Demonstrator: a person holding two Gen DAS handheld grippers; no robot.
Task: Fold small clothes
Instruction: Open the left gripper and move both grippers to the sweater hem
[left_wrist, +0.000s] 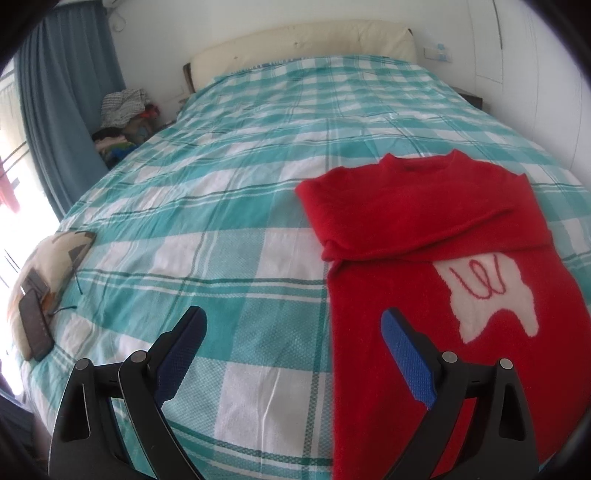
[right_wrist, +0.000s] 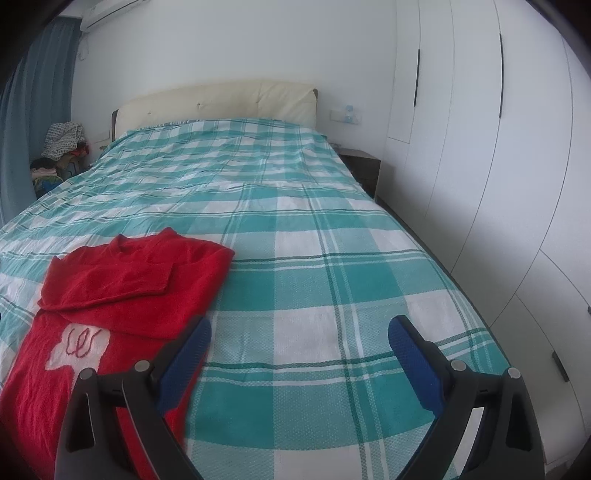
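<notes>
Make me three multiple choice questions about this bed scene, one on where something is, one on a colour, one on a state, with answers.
1. Where does the red sweater lie on the checked bedspread?
A. by the headboard
B. near the foot end, between the two grippers
C. on the nightstand

2. What colour is the patch on the sweater's front?
A. white
B. yellow
C. black

3. How do the jaws of the left gripper and the right gripper stand?
A. both shut on the sweater
B. one shut, one open
C. both open, holding nothing

Answers: 1 B, it shows at the right of the left wrist view and at the left of the right one. 2 A, a pale shape with red squiggles. 3 C, wide gaps between the blue pads.
</notes>
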